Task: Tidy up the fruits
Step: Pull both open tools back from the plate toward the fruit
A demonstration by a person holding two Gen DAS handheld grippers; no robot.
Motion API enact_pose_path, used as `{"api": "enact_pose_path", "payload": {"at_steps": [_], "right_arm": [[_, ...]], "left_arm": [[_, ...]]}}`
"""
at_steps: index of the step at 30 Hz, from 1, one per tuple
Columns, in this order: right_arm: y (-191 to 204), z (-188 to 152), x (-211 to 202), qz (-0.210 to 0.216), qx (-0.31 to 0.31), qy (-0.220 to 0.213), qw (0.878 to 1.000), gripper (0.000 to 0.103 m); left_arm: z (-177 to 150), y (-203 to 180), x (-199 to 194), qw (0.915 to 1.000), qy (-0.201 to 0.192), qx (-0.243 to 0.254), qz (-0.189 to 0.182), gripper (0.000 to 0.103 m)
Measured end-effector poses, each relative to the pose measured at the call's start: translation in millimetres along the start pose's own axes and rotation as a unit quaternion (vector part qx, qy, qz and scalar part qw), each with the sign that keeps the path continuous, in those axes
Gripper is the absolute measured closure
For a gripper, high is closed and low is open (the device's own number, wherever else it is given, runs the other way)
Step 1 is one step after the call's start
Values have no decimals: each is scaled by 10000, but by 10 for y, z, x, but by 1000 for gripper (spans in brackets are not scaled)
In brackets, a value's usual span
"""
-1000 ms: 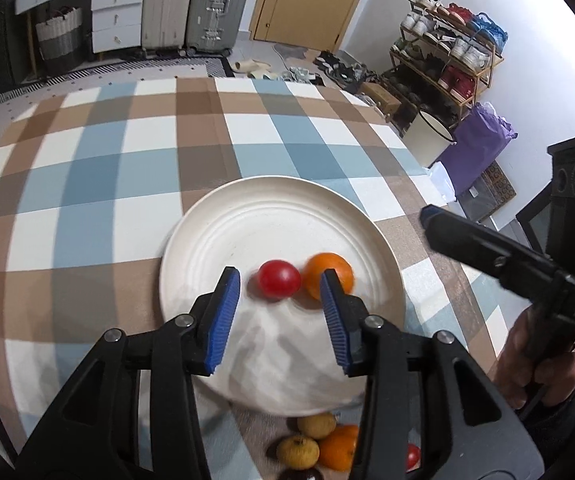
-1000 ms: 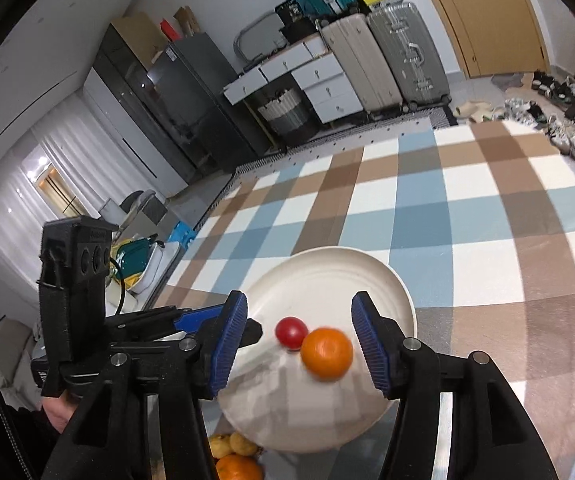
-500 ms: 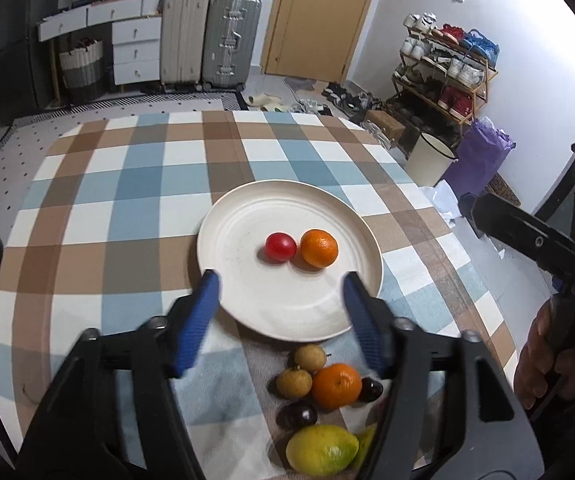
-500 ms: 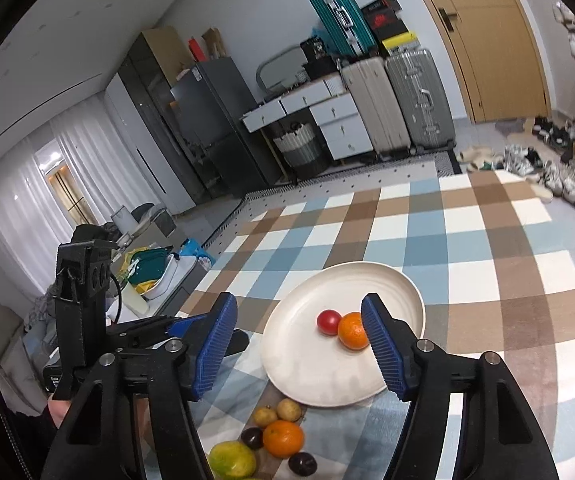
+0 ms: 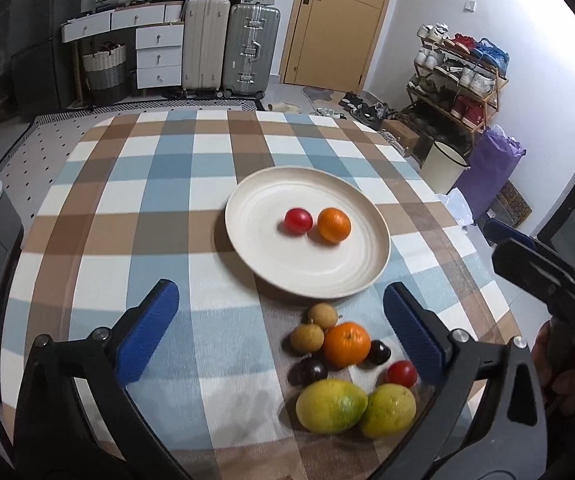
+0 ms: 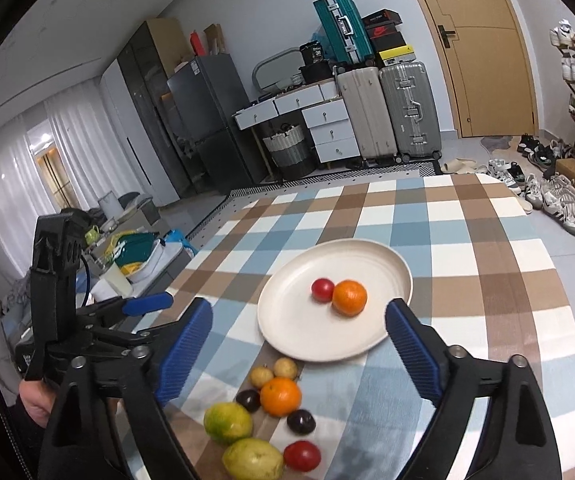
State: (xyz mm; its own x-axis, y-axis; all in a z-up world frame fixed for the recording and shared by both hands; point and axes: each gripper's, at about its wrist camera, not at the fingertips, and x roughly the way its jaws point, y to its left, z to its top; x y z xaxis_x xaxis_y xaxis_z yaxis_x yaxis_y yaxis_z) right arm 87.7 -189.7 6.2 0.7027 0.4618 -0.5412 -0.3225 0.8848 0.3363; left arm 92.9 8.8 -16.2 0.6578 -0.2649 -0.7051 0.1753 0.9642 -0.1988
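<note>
On plate [image 5: 247,236]: tomato [image 5: 298,220], orange [image 5: 334,225] placed.
Left on cloth: eight fruits [image 5: 346,343].
Left gripper [image 5: 283,334], right gripper [image 6: 299,350]: just opened, empty.

Matt plate [image 5: 247,240], probably woven tablecloth [image 5: 127,208]

The left gripper [image 5: 279,328] fills the lower frame, its blue-padded jaws having just been opening, now wide with nothing between them. The right gripper [image 6: 299,344] likewise has just spread wide and empty. A hand [image 5: 567,372] grips its handle at lower right.
</note>
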Motion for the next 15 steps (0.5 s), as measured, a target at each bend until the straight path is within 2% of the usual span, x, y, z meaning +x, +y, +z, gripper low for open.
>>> {"api": "enact_pose_path", "payload": {"at_steps": [9,15], "right_arm": [[122,-251,-135,-254,-153,85,9995,4],[182,-379,-212,-308,-208,147,9992,3]], "left_arm": [[-339,-17,38,9996,289,2,-61,1],[-545,-7,179,9975,643,-137,-271,1]]}}
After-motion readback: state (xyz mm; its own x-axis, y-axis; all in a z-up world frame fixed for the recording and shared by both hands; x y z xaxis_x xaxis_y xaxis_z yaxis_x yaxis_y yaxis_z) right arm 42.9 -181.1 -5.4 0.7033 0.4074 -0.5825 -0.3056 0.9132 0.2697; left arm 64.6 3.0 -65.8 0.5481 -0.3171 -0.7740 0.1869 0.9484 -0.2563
